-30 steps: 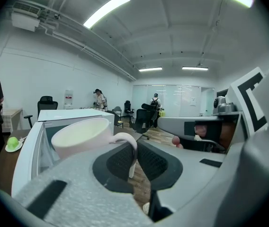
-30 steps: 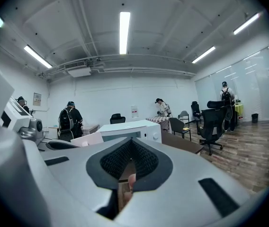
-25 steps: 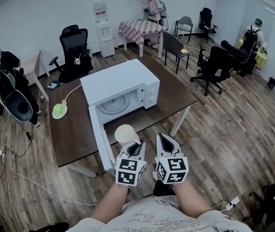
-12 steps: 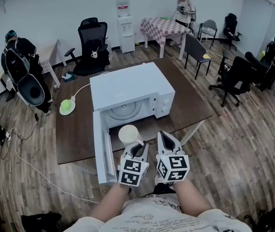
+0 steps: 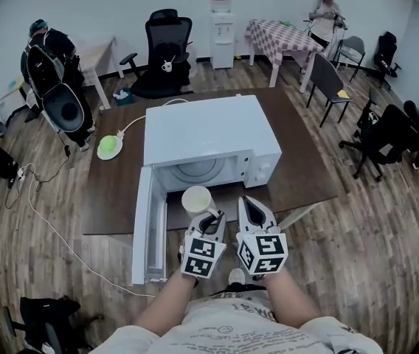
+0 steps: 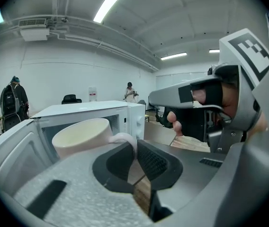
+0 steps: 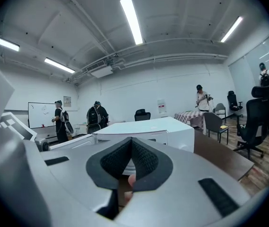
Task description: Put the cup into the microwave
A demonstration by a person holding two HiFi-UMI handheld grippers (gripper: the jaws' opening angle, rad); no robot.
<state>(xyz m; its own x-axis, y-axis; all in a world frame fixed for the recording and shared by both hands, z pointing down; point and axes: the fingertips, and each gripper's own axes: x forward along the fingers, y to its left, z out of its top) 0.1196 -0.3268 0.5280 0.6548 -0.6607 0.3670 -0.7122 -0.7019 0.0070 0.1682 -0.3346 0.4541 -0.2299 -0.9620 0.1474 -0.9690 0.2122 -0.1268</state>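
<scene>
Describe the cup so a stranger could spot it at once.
Find the white microwave on the brown table, door open. The cup hangs before its opening, handle in the jaws of the left gripper. It alone is cream and round.

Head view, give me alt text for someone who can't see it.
Seen from above, the left tool holds a cream ceramic cup just in front of a white microwave oven, its door open, on a brown table. The right tool, shut and empty, is beside it.
</scene>
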